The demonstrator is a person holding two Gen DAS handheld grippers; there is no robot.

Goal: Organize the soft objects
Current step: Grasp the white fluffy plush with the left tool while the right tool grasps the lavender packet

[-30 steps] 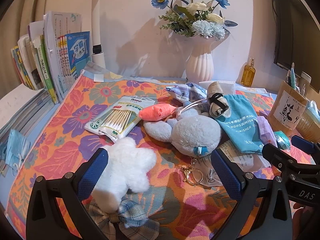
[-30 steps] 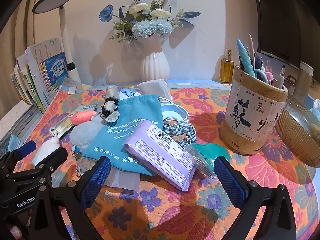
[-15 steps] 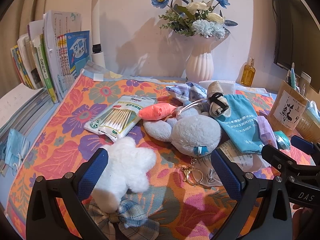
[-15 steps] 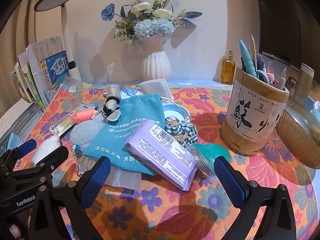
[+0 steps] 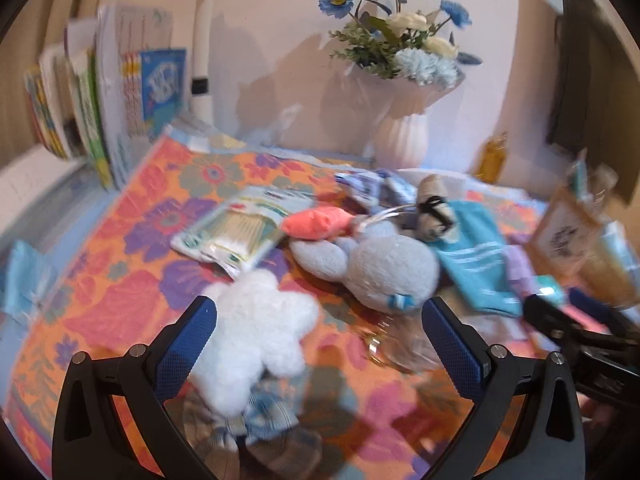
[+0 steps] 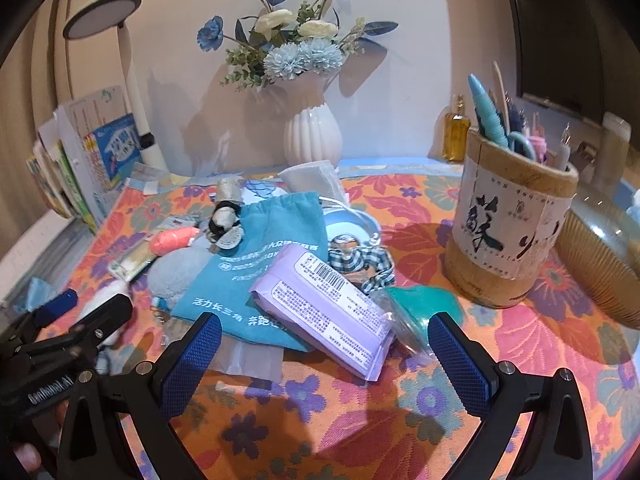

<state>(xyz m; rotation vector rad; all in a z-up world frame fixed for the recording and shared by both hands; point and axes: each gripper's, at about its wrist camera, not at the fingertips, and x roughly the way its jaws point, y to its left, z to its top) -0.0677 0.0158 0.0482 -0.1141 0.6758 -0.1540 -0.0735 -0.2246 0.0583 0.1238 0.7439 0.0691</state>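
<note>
In the left wrist view, blurred all over, we see our left gripper (image 5: 319, 344) with its jaws wide apart and nothing between the pads. A white plush (image 5: 256, 336) lies on the floral cloth (image 5: 132, 300) near the front edge, just beside the left finger (image 5: 186, 354), over a plaid bow (image 5: 260, 426). Behind it a grey plush (image 5: 384, 266) lies near the middle of the cloth, with a pink soft toy (image 5: 316, 222) at its back and a pack of cotton swabs (image 5: 236, 232) to the left. A teal pouch (image 5: 476, 256) lies right of the grey plush. Books (image 5: 108, 96) stand at the back left corner, a white vase (image 5: 402, 140) at the back edge. The right gripper (image 5: 576, 332) shows at the right edge

In the right wrist view we see that gripper (image 6: 322, 354) also spread open and empty, above the front edge. Ahead of it lies a purple pack (image 6: 332, 312) resting on the teal pouch (image 6: 260, 264). A plaid scrunchie (image 6: 360, 262) and a teal bag (image 6: 420, 304) sit just right of the pack. The grey plush (image 6: 176, 272) peeks out left of the pouch, the pink toy (image 6: 172, 238) behind it. A pen holder (image 6: 508, 220) stands toward the right edge, a ribbed bowl (image 6: 600, 272) beside it. The left gripper (image 6: 60, 336) is at the front left corner
</note>
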